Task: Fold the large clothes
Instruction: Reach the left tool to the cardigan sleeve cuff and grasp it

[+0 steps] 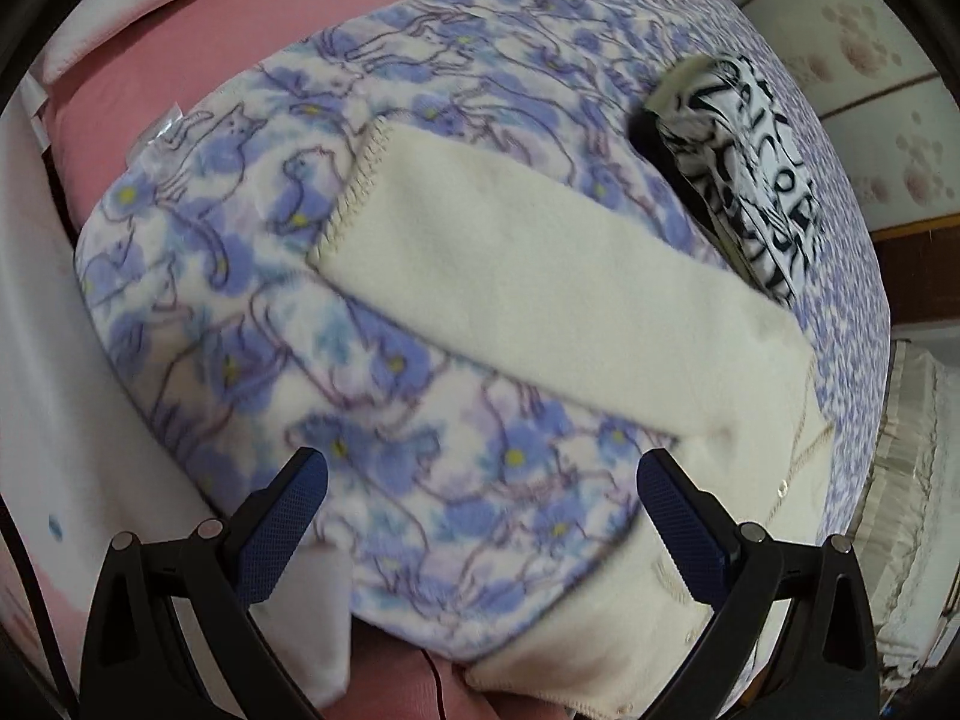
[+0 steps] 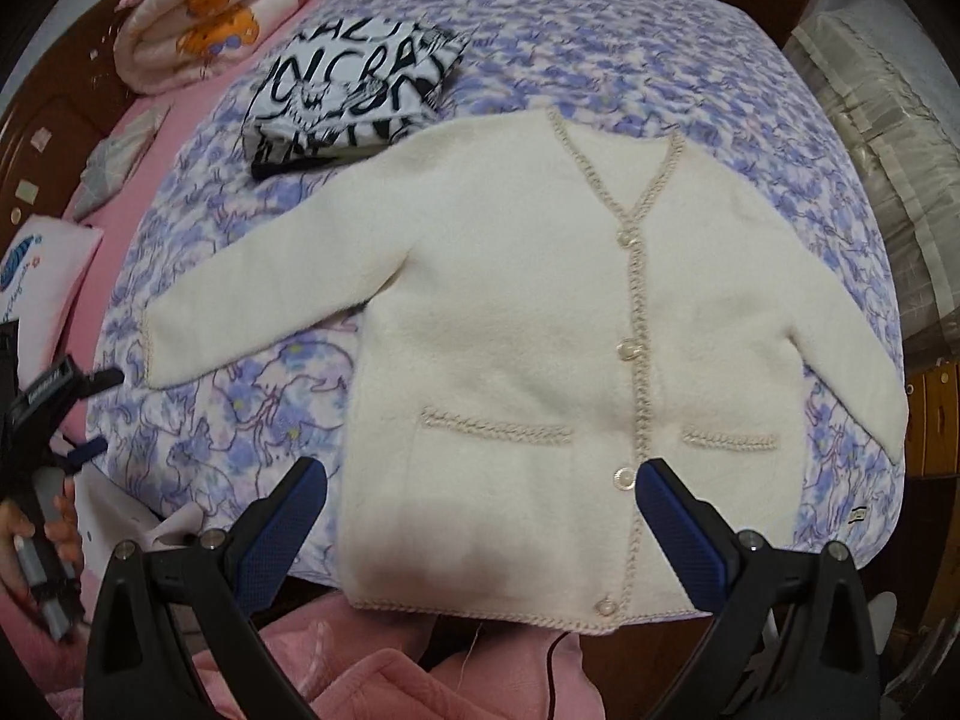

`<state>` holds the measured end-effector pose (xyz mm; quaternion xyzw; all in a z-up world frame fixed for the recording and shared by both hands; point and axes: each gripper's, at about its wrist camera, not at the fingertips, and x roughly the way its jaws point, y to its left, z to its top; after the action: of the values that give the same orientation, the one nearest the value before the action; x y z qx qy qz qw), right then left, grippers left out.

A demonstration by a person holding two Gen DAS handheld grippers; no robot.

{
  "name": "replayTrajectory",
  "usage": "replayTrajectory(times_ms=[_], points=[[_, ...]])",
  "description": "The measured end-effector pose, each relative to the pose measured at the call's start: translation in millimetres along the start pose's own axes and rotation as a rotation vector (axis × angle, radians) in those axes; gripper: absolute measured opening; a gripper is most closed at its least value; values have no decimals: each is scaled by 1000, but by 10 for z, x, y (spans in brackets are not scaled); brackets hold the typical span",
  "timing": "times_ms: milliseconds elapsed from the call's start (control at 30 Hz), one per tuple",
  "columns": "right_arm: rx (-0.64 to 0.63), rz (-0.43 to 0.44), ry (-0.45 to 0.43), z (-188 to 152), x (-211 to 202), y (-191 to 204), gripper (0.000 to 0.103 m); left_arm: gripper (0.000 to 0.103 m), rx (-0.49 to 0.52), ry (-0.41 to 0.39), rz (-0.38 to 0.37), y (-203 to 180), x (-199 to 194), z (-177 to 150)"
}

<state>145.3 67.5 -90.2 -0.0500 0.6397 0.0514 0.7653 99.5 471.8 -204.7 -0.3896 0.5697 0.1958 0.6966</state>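
A cream buttoned cardigan [image 2: 540, 312] lies flat, front up, on a blue floral blanket [image 2: 600, 30] with both sleeves spread out. My right gripper [image 2: 480, 492] is open and empty above the cardigan's lower hem. My left gripper [image 1: 480, 480] is open and empty above the blanket, just short of the cardigan's left sleeve [image 1: 540, 276], whose cuff points away. The left gripper also shows in the right wrist view [image 2: 96, 414], at the far left near the sleeve cuff.
A folded black-and-white printed garment [image 2: 348, 96] lies on the blanket beyond the left sleeve; it also shows in the left wrist view [image 1: 750, 168]. A rolled pink bear-print blanket [image 2: 210, 24] sits at the back left. A pink sheet [image 1: 240, 30] and pink fabric [image 2: 360, 672] surround the blanket.
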Motion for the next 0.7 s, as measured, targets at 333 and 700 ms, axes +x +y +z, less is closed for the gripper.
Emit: replayTrajectory(times_ms=[333, 700], points=[[-143, -24, 70, 231, 446, 778, 103, 102, -188, -64, 13, 695, 739, 583], [-261, -56, 136, 278, 667, 1081, 103, 76, -331, -84, -54, 1073, 1216, 828]])
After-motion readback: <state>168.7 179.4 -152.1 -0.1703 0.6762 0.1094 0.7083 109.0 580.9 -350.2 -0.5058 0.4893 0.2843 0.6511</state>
